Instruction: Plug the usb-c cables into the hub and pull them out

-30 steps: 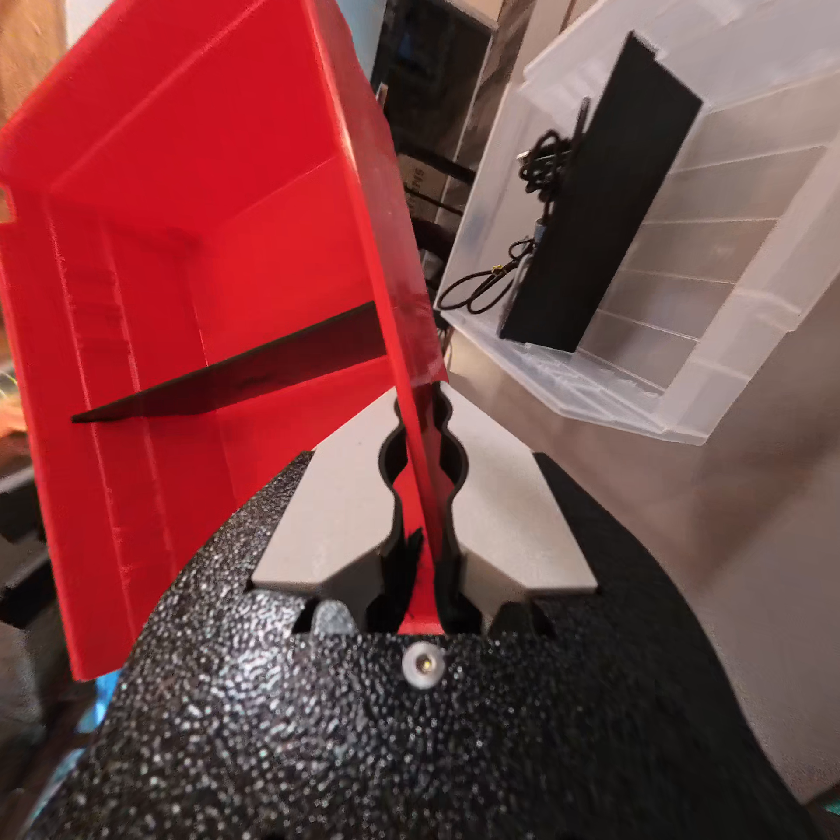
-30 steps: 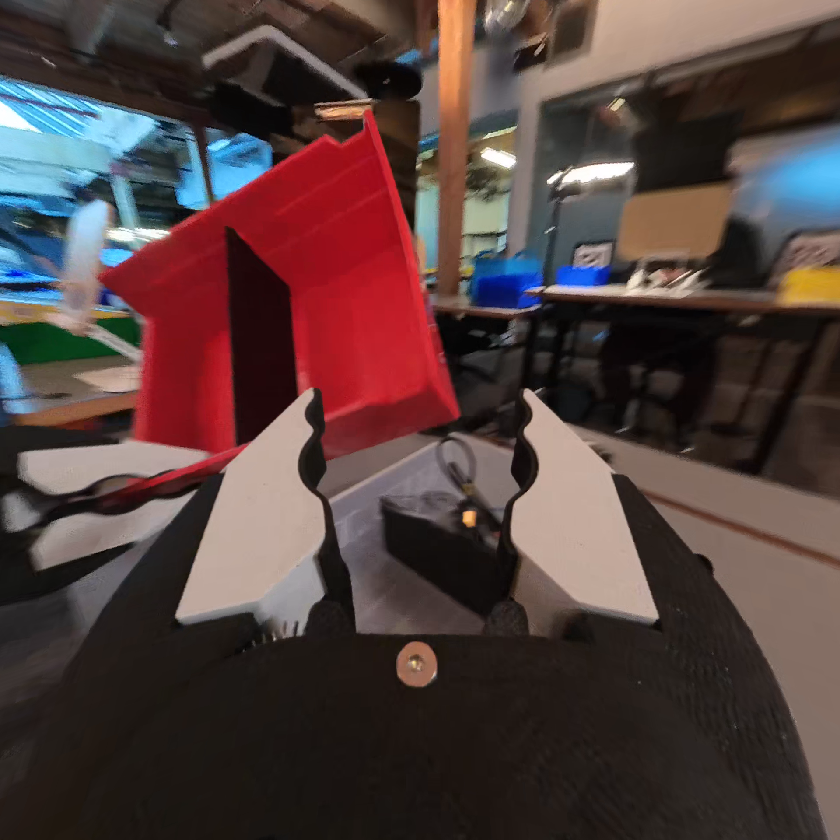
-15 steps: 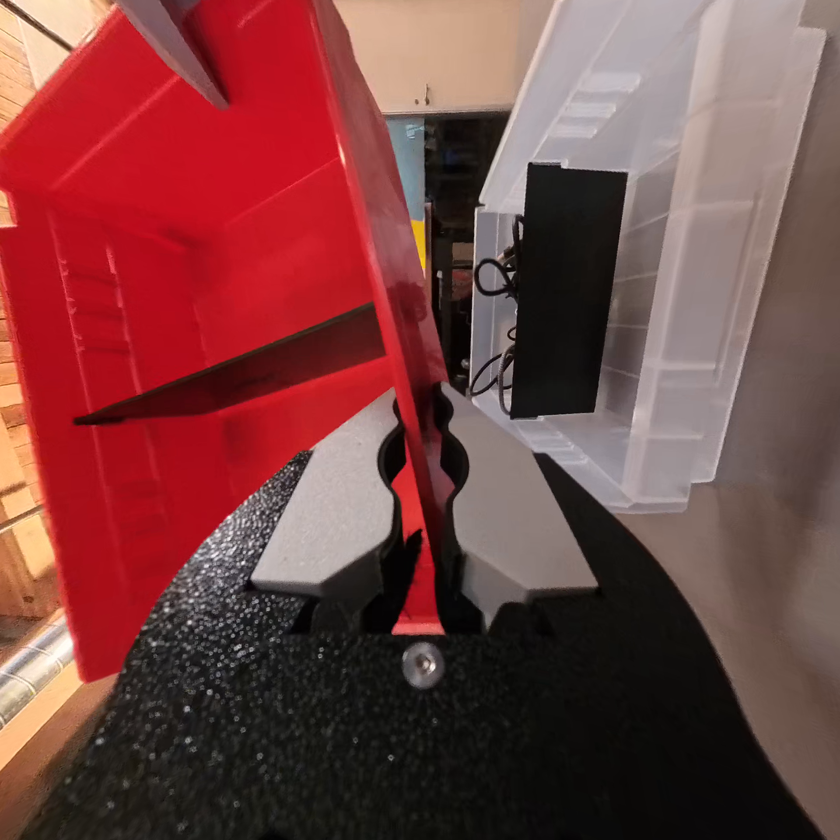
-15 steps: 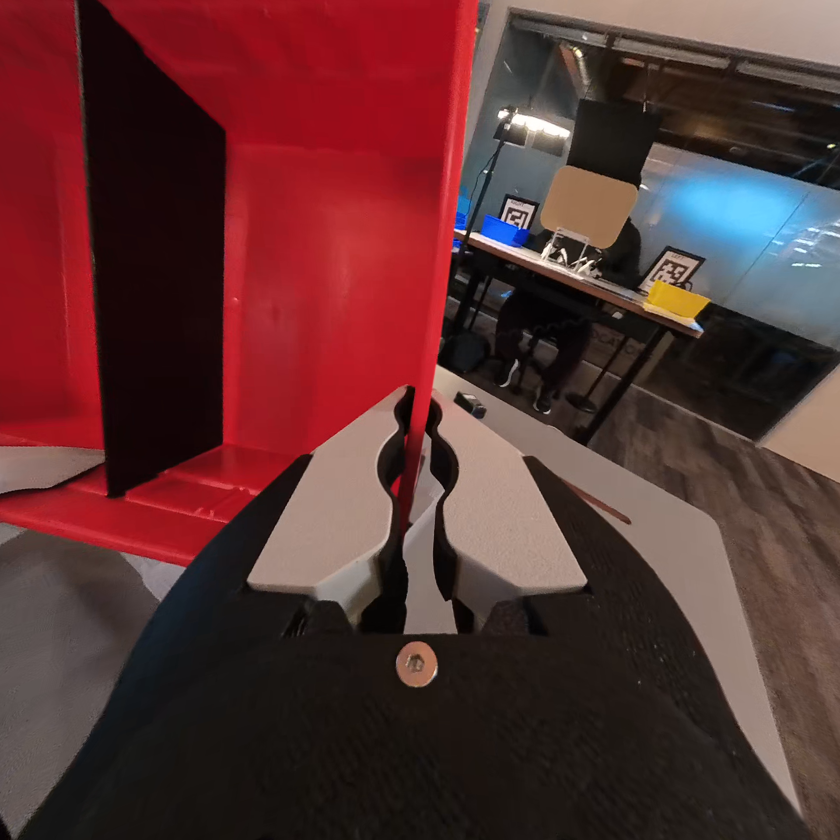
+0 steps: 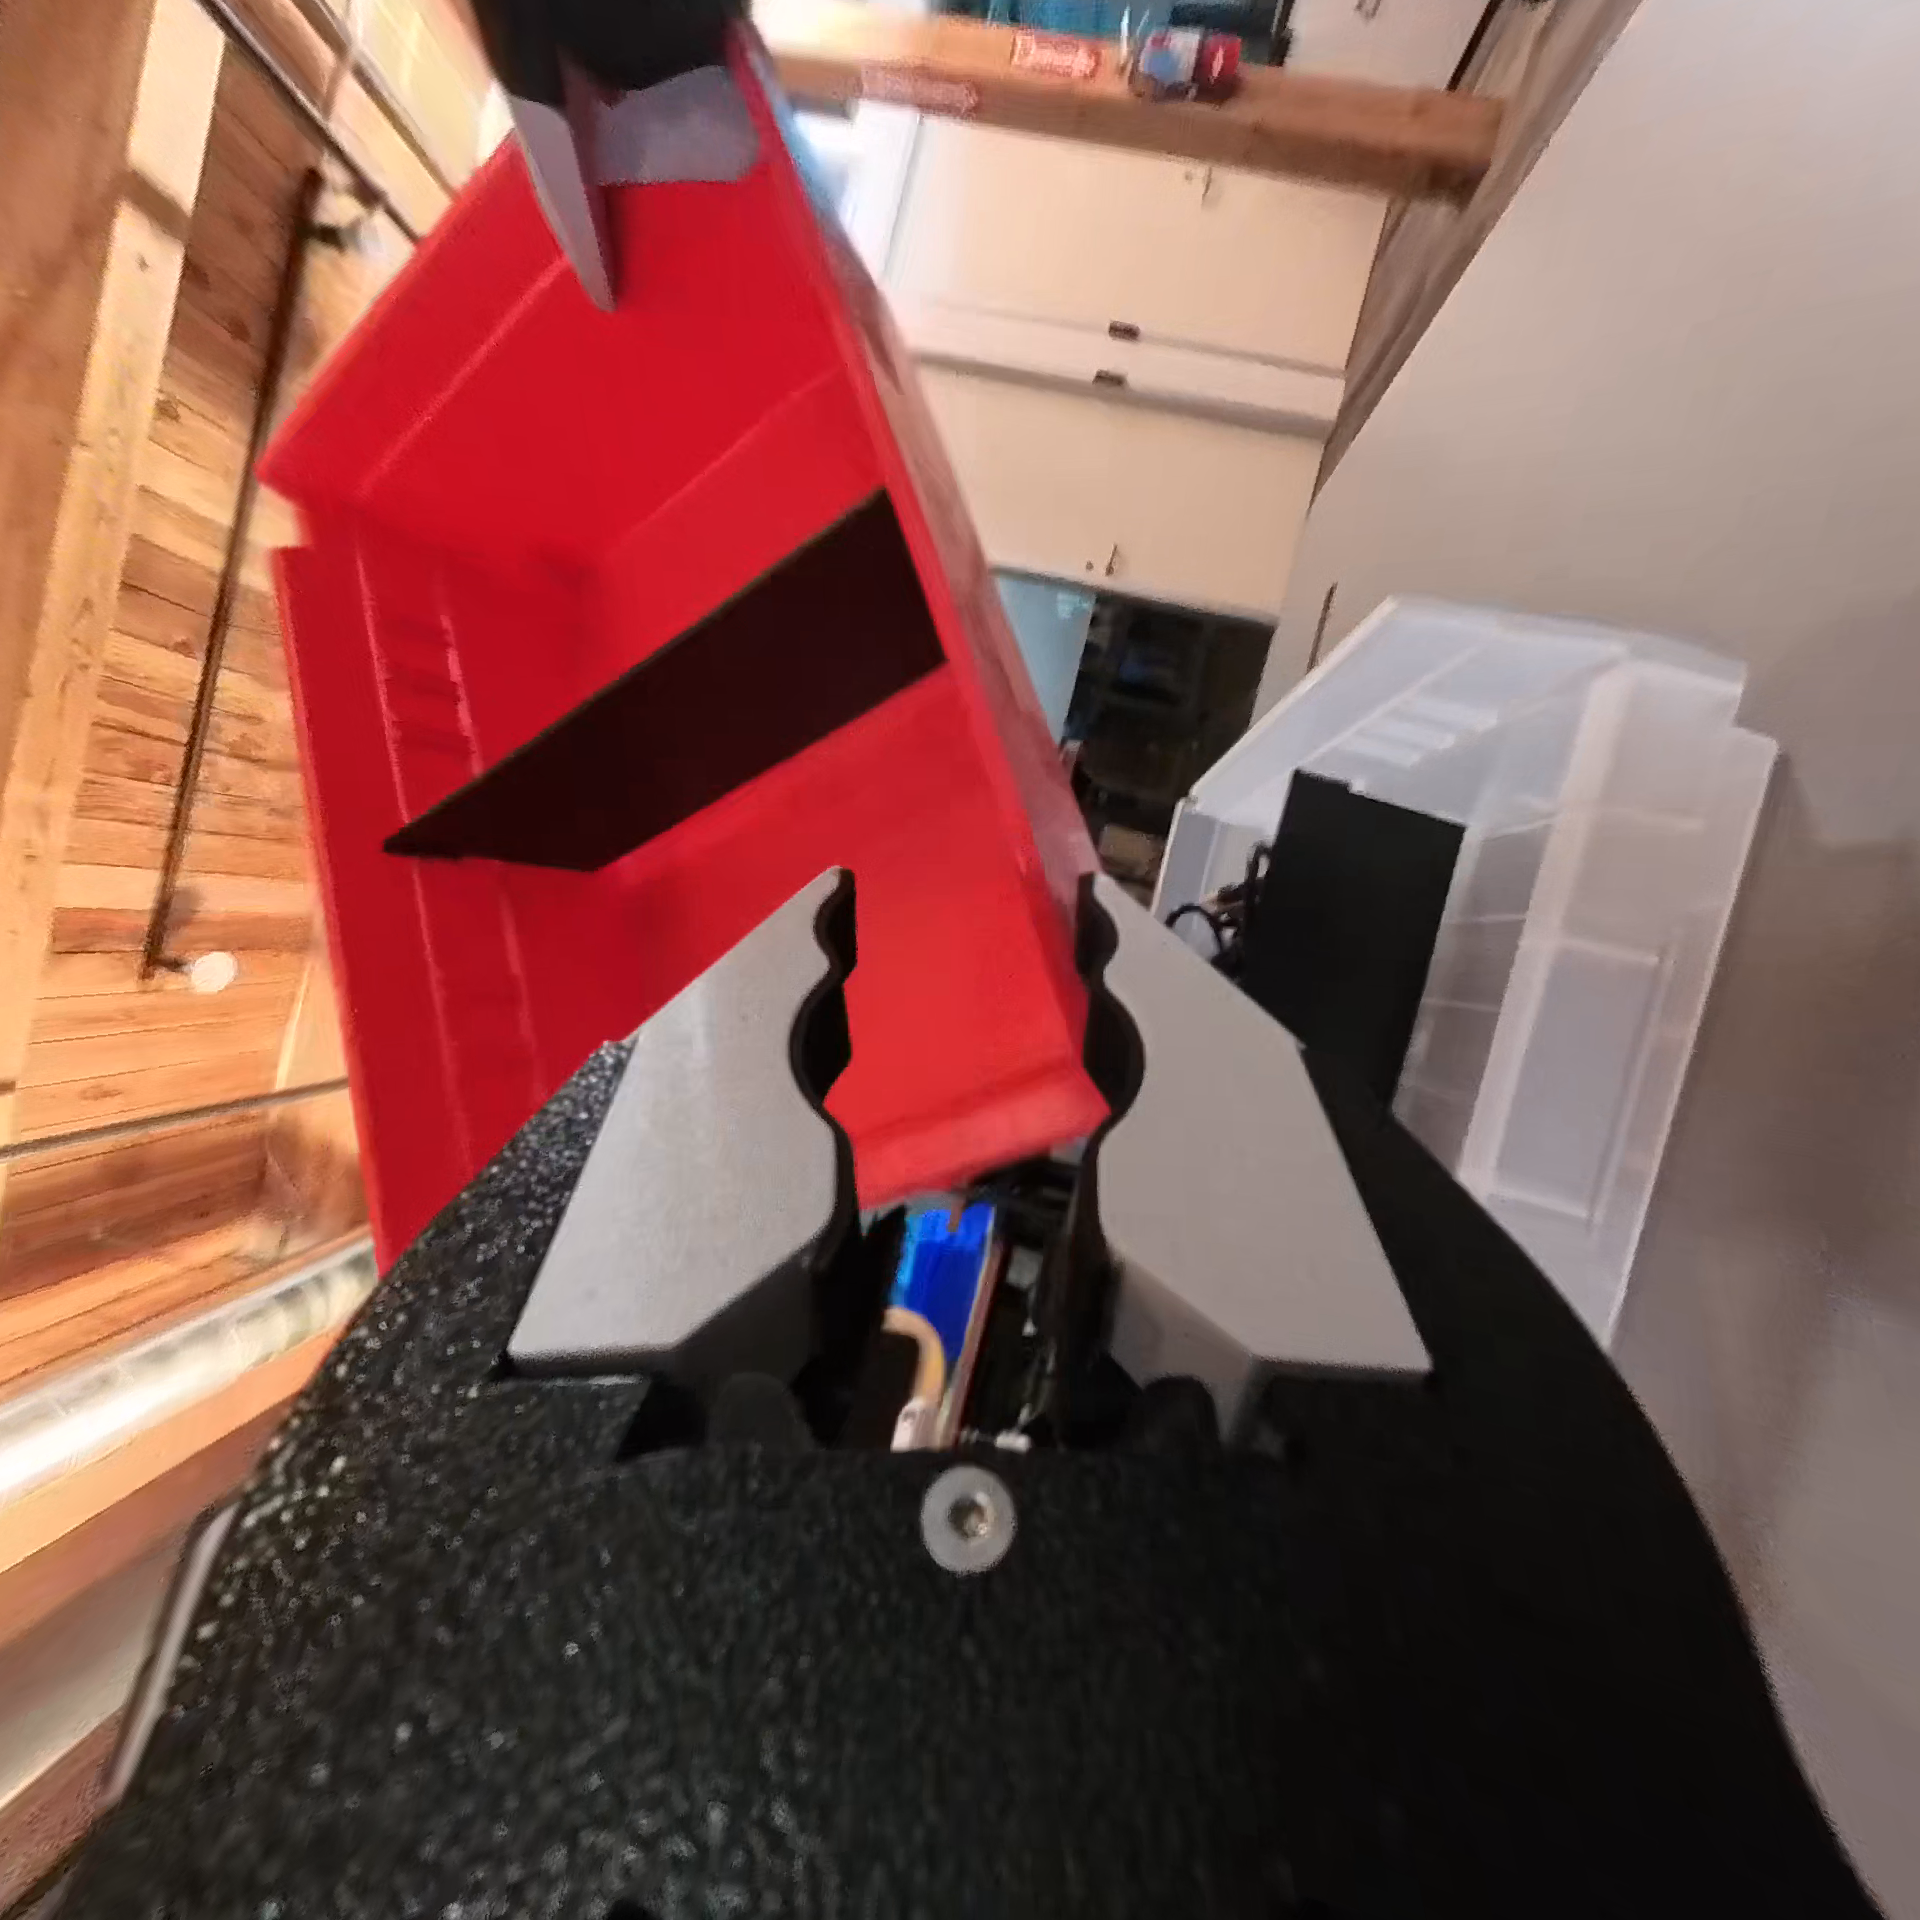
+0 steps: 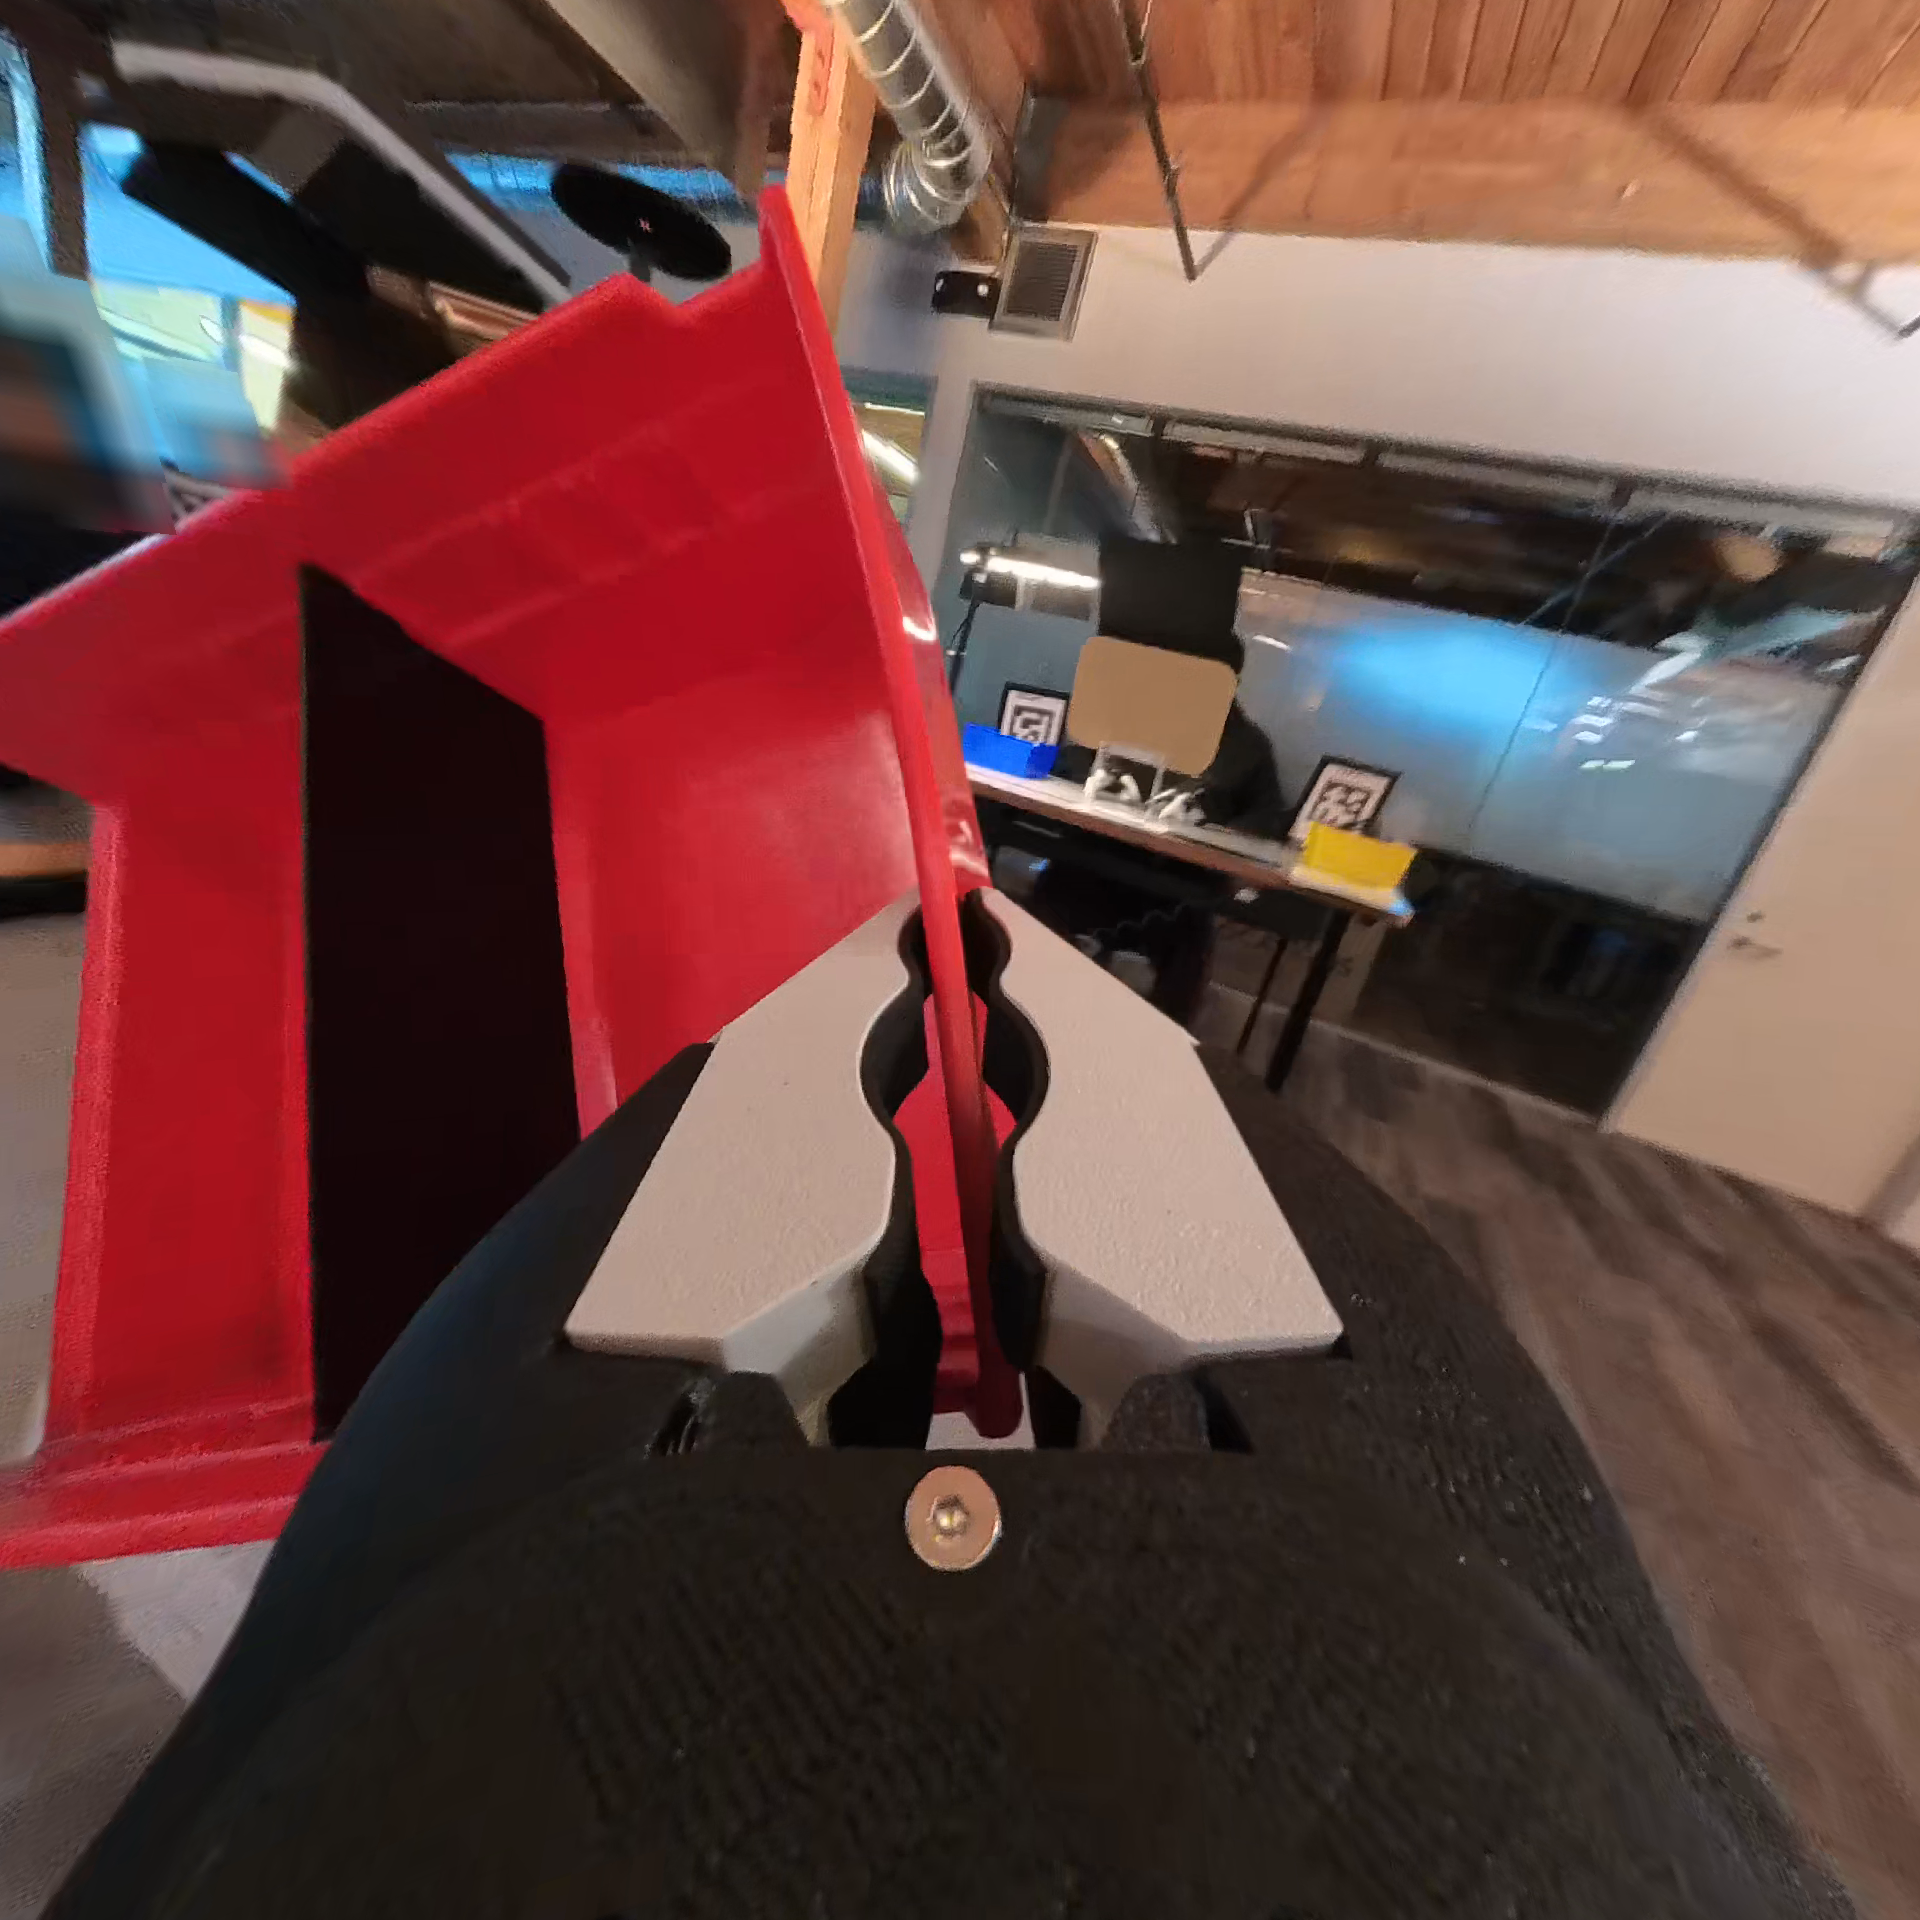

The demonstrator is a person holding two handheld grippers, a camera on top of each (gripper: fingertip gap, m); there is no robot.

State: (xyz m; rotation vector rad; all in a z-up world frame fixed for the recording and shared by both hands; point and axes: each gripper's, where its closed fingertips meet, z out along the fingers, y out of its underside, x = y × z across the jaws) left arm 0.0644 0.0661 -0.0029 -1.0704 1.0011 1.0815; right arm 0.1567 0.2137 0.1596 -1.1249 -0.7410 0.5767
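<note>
A red plastic bin (image 5: 665, 582) with a black divider (image 5: 686, 717) hangs in the air in front of both grippers. My left gripper (image 5: 966, 883) is open, its jaws on either side of the bin's near wall without gripping it. My right gripper (image 6: 948, 914) is shut on the bin's side wall (image 6: 883, 665). One of its fingers (image 5: 577, 187) shows at the top of the left wrist view, on the bin's far edge. A clear plastic bin (image 5: 1538, 935) with a black divider (image 5: 1351, 914) holds black cables (image 5: 1210, 925). I cannot make out a hub.
The grey tabletop (image 5: 1766, 1039) carries the clear bin. In the right wrist view a person (image 6: 1236, 758) sits at a far table (image 6: 1164, 847) with a blue bin (image 6: 1008, 748) and a yellow bin (image 6: 1356, 857). Wooden ceiling beams are overhead.
My right gripper closed on the red bin's side wall. My left gripper opened and let go of the wall it held. The bin has tilted and both views have swung upward.
</note>
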